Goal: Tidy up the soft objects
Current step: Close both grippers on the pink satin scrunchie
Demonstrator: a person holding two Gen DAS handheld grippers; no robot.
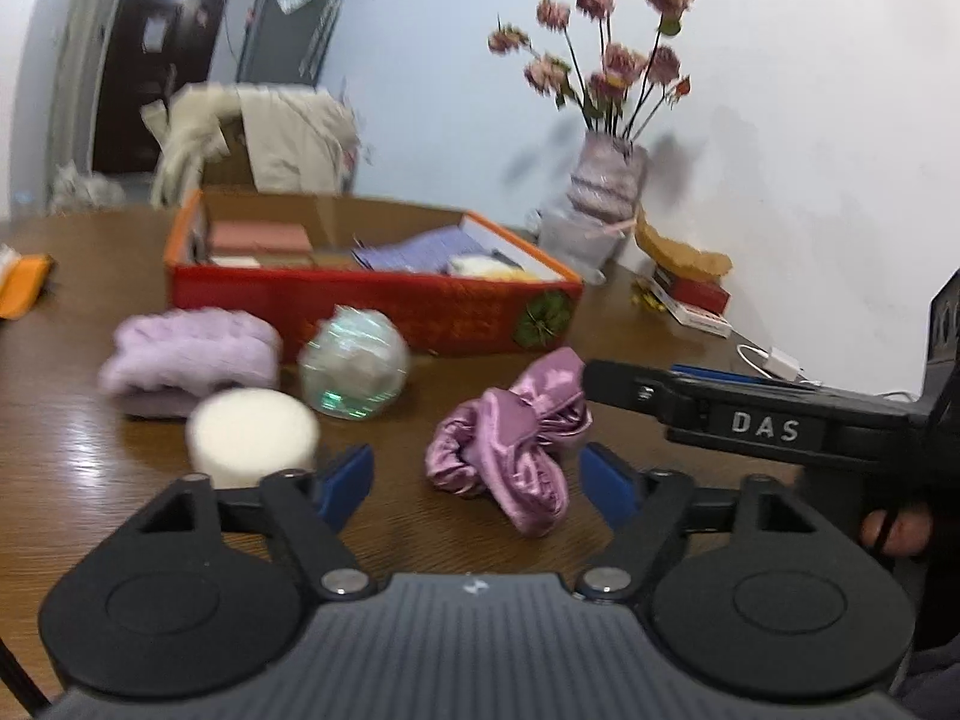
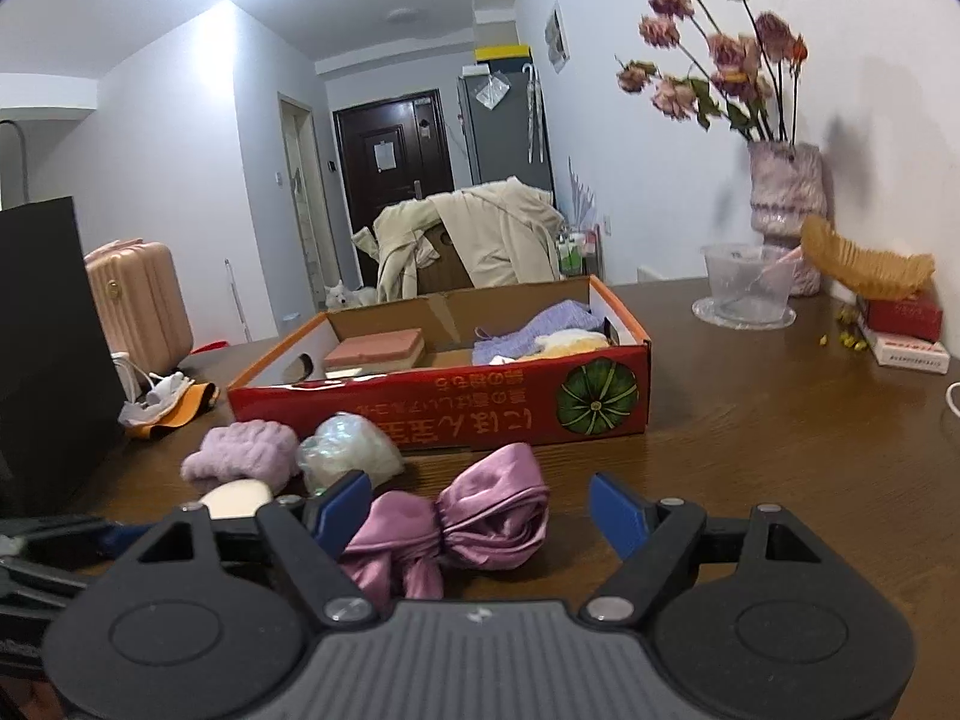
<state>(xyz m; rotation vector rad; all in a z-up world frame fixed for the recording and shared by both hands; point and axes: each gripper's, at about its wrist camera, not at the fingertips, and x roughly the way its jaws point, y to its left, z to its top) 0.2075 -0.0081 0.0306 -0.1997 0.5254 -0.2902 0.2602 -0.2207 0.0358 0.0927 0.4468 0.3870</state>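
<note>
satin, pink-purple and crumpled, is the cloth (image 1: 510, 456) lying on the brown wooden table (image 1: 90, 480) at the lower centre of the left wrist view. the left gripper (image 1: 477, 483) has its blue pads spread apart, one on each side of the cloth's near end, pressing on nothing. from the right edge of that frame the right gripper (image 1: 591, 381) reaches in, its dark finger tip at the cloth's upper right fold; whether it touches cannot be told.

in the right wrist view the same satin cloth (image 2: 474, 528) sits low in the middle, between the right gripper's (image 2: 480, 507) blue pads; the left pad lies just beside the cloth, the right pad stands apart from it, so the jaws are released and hold nothing.

left of the cloth, a white round sponge (image 1: 252, 438) lies nearest the camera, a fluffy lilac piece (image 1: 186, 360) behind it and a shiny crinkled ball (image 1: 354, 363) to its right, all close together.

behind them, across the middle of the frame, stands a red cardboard box (image 1: 372, 300) with a pumpkin picture on its front. inside it, a pink block (image 2: 378, 348) lies at the left and a lilac knitted thing (image 2: 540, 324) with a yellowish soft item (image 2: 570, 342) at the right.

a vase of dried pink flowers (image 1: 606, 180) stands at the upper right against the wall.
</note>
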